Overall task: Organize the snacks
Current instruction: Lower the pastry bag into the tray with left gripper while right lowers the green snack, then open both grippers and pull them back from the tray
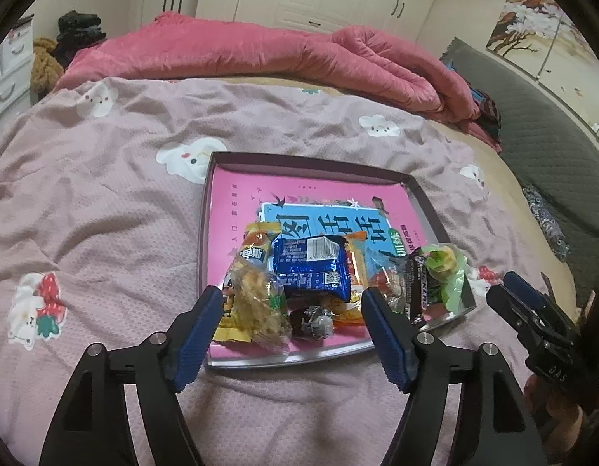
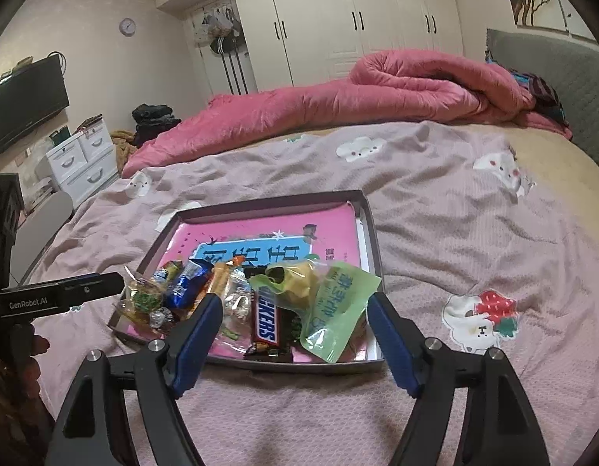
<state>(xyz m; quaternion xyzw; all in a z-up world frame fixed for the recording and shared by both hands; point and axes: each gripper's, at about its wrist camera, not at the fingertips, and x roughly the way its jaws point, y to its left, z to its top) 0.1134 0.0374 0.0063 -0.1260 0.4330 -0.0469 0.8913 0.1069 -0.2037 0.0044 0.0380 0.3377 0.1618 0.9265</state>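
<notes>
A: In your left wrist view, where are the snacks?

B: Piled at the near end of the tray [image 1: 423,194] on the bedspread [image 1: 105,202]. Your left gripper [image 1: 293,303] is spread wide and empty just above that edge, the blue packet [image 1: 309,268] between its fingers. The right gripper's [image 1: 509,287] state I cannot tell here.

A: And your right wrist view?

B: Your right gripper [image 2: 295,310] gapes, empty. The Snickers bar [image 2: 266,318] runs lengthwise toward you, beside the green bag [image 2: 338,306]. Only this view shows the TV [image 2: 23,101].
</notes>
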